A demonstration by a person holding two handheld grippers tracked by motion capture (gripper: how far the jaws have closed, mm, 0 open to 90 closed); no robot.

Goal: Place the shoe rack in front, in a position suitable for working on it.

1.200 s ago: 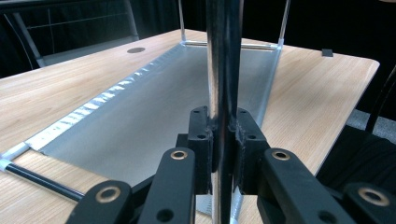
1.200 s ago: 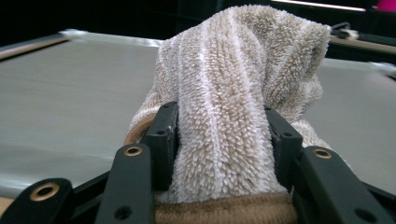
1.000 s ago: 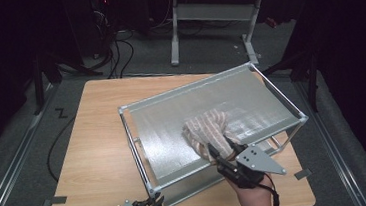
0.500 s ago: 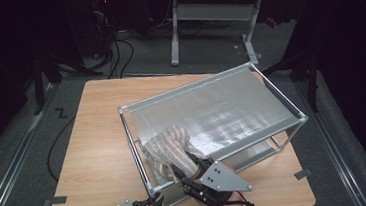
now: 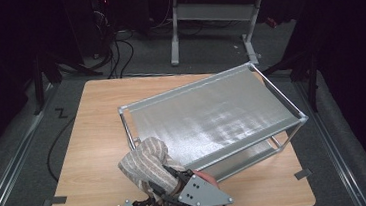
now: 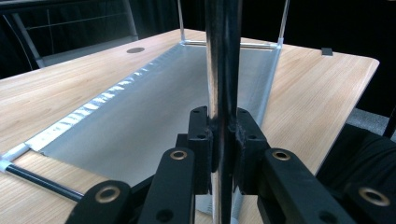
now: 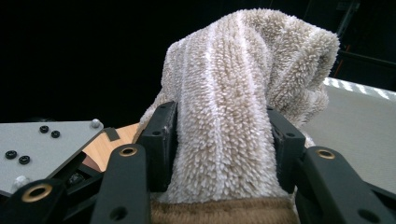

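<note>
We've got the towel [image 5: 145, 164] bunched in the right hand-held gripper [image 7: 219, 140] at the rack's [image 5: 212, 111] near-left corner, while the left hand-held gripper [image 6: 223, 140] is clamped tight on the rack's upright post [image 6: 223, 60]. Risk — the loose fluffy wad slips out or snags on that corner if we drag sideways. The table [image 5: 94, 141] to the left has plenty of free room; the near edge is close.

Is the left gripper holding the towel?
No, the left gripper is clamped on a metal post of the rack.
</note>
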